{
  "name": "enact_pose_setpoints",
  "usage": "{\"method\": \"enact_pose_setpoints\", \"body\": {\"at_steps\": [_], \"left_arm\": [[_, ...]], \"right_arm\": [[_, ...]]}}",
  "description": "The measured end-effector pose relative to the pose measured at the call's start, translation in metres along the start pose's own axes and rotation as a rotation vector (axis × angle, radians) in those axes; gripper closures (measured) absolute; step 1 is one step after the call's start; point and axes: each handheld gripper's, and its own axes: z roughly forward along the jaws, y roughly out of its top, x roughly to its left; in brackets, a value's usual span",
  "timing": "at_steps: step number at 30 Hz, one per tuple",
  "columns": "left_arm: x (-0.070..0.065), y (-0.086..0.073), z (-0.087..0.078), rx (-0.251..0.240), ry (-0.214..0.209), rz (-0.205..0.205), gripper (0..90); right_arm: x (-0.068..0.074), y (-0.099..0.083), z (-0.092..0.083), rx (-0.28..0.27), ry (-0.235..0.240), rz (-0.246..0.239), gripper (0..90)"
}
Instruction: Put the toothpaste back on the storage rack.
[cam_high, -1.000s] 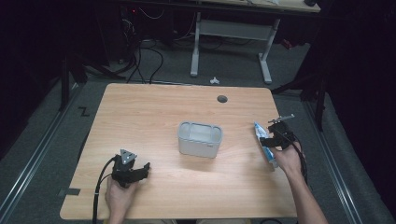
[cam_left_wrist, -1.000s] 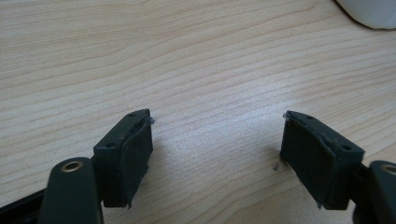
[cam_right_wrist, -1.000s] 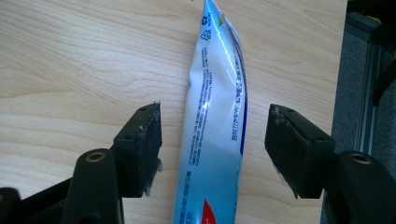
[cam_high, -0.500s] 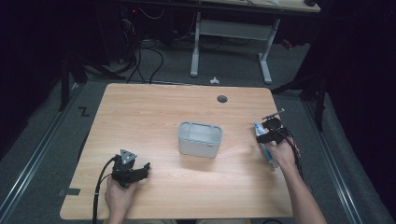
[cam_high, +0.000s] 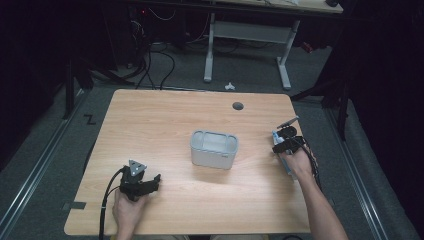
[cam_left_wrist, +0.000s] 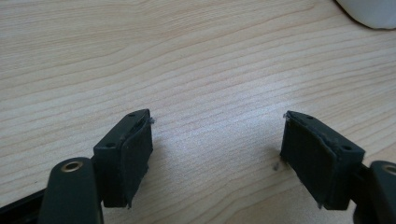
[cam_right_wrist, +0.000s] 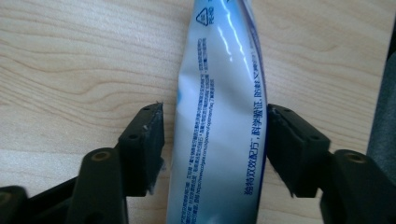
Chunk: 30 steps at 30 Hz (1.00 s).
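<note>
A grey container (cam_high: 214, 149) stands mid-surface (cam_high: 170, 120); its contents cannot be made out. At the right edge, the right tongs (cam_right_wrist: 215, 140) straddle a flat silver-blue tube (cam_right_wrist: 224, 121), not yet clenched. The left tongs (cam_left_wrist: 217, 154) rest released, near left.

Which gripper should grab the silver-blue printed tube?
Right. The right gripper has its open jaws on both sides of the silver-blue printed tube; the left gripper is open over bare wooden table.
</note>
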Motion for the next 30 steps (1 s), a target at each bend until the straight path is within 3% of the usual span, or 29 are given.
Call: {"method": "enact_pose_setpoints", "body": {"at_steps": [4, 11, 15, 17, 21, 30], "left_arm": [[0.0, 0.0, 0.0, 0.0, 0.0, 0.0, 25.4], [0.0, 0.0, 0.0, 0.0, 0.0, 0.0, 25.5], [0.0, 0.0, 0.0, 0.0, 0.001, 0.001, 25.5], [0.0, 0.0, 0.0, 0.0, 0.001, 0.001, 25.5], [0.0, 0.0, 0.0, 0.0, 0.001, 0.001, 25.5], [0.0, 0.0, 0.0, 0.001, 0.002, 0.002, 25.7]], "right_arm": [[-0.002, 0.0, 0.005, 0.038, 0.0, 0.007, 46.0], [-0.007, 0.0, 0.005, 0.042, 0.037, 0.039, 51.8], [-0.01, 0.0, 0.002, 0.048, 0.049, 0.045, 59.4], [-0.011, -0.001, 0.001, 0.043, 0.067, 0.043, 68.7], [-0.008, 0.0, 0.001, 0.051, 0.056, 0.031, 70.4], [-0.011, -0.005, -0.003, 0.028, 0.116, 0.027, 71.4]]}}
